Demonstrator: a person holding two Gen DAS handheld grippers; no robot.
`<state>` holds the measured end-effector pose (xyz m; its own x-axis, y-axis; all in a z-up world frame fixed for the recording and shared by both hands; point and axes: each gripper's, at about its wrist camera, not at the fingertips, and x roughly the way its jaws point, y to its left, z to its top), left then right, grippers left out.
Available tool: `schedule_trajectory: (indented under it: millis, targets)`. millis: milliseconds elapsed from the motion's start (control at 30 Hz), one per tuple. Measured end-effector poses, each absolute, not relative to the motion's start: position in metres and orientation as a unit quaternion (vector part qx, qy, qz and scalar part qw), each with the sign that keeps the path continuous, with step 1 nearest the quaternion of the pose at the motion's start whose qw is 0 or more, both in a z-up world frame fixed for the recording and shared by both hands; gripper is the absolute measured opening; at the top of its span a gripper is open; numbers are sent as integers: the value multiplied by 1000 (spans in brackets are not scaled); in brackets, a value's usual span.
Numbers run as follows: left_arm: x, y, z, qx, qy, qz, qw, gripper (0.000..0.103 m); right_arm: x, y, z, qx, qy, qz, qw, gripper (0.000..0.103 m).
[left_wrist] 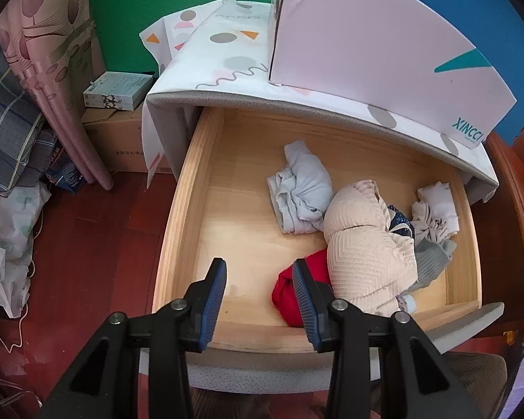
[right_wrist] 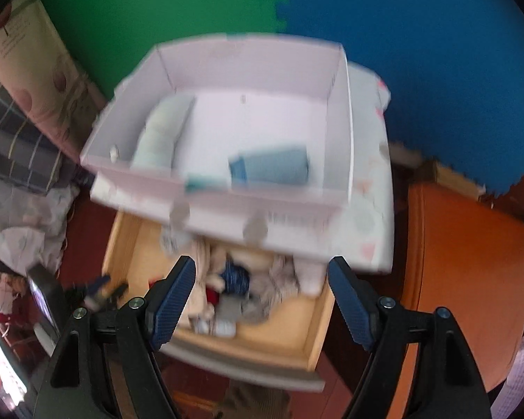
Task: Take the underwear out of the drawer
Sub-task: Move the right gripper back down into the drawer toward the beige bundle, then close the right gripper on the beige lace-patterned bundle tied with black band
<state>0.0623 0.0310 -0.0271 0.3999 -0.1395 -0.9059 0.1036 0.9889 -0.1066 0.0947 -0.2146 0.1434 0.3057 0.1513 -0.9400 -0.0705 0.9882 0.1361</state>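
Mostly we risk snagging extras: both left gripper (left_wrist: 258,281) and right gripper (right_wrist: 262,279) gape empty; red underwear (left_wrist: 290,293) beside left jaws touches beige garment (left_wrist: 366,244).

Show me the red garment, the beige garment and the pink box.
red garment (left_wrist: 285,288), left wrist view, on its bunched left side.
beige garment (left_wrist: 366,244), left wrist view, on its ribbed middle.
pink box (left_wrist: 359,35), left wrist view, on its side wall.
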Motion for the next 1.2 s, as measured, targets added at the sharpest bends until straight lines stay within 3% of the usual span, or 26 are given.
schedule_trajectory:
  millis: [267,600,900,1200]
  targets:
    - [62,32,-28,-12,544,-66,836,40,69,-205,46,47,655,64,752,72]
    - [62,32,-27,-14,543,-71,836,40,92,-216,-29,117,672,-4,731,51]
    - [63,33,-28,-22,544,-77,835,40,113,-222,-73,164,684,-39,710,51]
    - [62,30,-28,-21,548,-80,832,40,133,-216,-89,162,685,-44,709,62]
